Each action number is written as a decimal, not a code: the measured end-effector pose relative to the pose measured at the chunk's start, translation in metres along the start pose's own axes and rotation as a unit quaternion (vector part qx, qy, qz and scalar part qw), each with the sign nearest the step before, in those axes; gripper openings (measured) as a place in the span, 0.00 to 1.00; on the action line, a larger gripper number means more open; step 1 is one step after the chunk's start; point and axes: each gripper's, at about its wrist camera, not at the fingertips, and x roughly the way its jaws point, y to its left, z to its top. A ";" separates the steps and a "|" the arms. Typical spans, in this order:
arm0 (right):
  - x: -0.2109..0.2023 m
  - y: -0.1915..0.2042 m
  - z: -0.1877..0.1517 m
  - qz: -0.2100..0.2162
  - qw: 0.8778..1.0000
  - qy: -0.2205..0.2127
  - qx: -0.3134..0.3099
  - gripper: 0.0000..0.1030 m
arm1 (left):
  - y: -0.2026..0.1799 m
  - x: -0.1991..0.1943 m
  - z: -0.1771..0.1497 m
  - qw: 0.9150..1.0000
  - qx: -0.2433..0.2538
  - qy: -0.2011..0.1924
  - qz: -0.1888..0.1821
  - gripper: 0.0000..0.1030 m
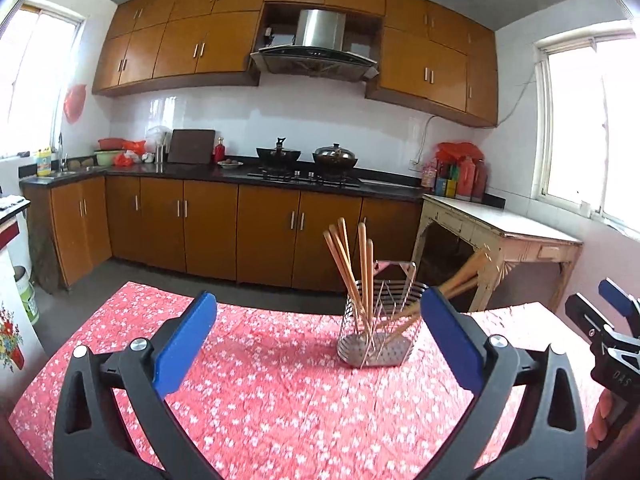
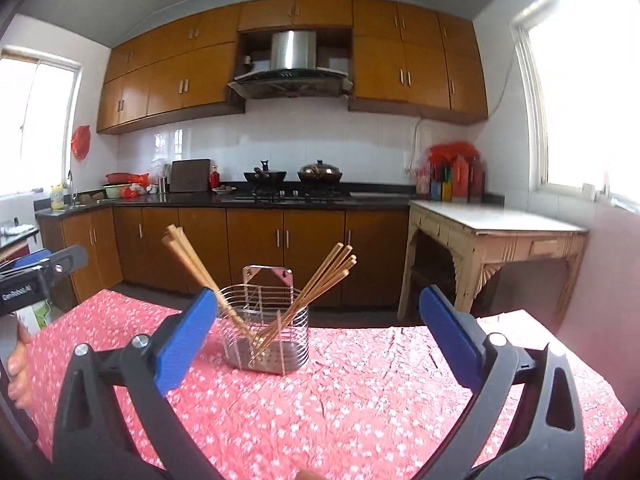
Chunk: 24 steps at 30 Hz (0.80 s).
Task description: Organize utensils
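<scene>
A wire metal utensil holder (image 1: 380,344) stands on the table's red floral cloth (image 1: 260,400), past my fingers. Wooden chopsticks lean in it in two bunches, one to the left (image 1: 348,264) and one to the right (image 1: 464,280). My left gripper (image 1: 320,304) is open and holds nothing; the holder is ahead, slightly right. At that view's right edge the right gripper (image 1: 612,312) shows. In the right wrist view the holder (image 2: 280,344) sits just ahead with both bunches (image 2: 188,256) (image 2: 328,272). My right gripper (image 2: 317,300) is open and holds nothing. The left gripper (image 2: 44,268) is at the left edge.
Beyond the table's far edge lies dark floor, then brown cabinets and a black counter (image 1: 200,172) with a stove and two woks (image 1: 334,154). A cream side table (image 1: 500,232) stands at the right. A white flowered cabinet (image 1: 12,320) is at the left. A person's fingers (image 2: 18,364) hold the left tool.
</scene>
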 end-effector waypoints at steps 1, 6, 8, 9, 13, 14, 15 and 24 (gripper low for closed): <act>-0.006 0.002 -0.003 0.001 1.000 -0.002 0.003 0.96 | -0.001 -0.003 -0.003 1.000 0.005 -0.001 0.002 0.98; -0.025 0.013 -0.021 0.008 1.000 0.006 0.011 0.96 | -0.003 -0.020 -0.024 0.999 0.031 -0.006 0.014 0.98; -0.029 0.015 -0.028 0.018 1.000 0.012 0.018 0.96 | -0.003 -0.026 -0.034 0.999 0.033 0.000 0.018 0.98; -0.030 0.015 -0.032 0.023 0.999 0.015 0.021 0.96 | -0.003 -0.028 -0.037 0.999 0.033 0.004 0.017 0.98; -0.034 0.019 -0.046 0.037 0.999 0.032 0.022 0.96 | -0.003 -0.035 -0.048 0.999 0.032 0.014 0.022 0.98; -0.036 0.020 -0.050 0.037 0.999 0.034 0.019 0.96 | -0.003 -0.036 -0.051 0.999 0.034 0.014 0.026 0.98; -0.038 0.021 -0.053 0.038 0.999 0.034 0.018 0.96 | -0.004 -0.037 -0.053 0.999 0.037 0.015 0.029 0.98; -0.058 0.017 -0.061 0.044 0.999 0.004 0.025 0.96 | -0.003 -0.049 -0.071 0.999 0.037 0.007 0.027 0.98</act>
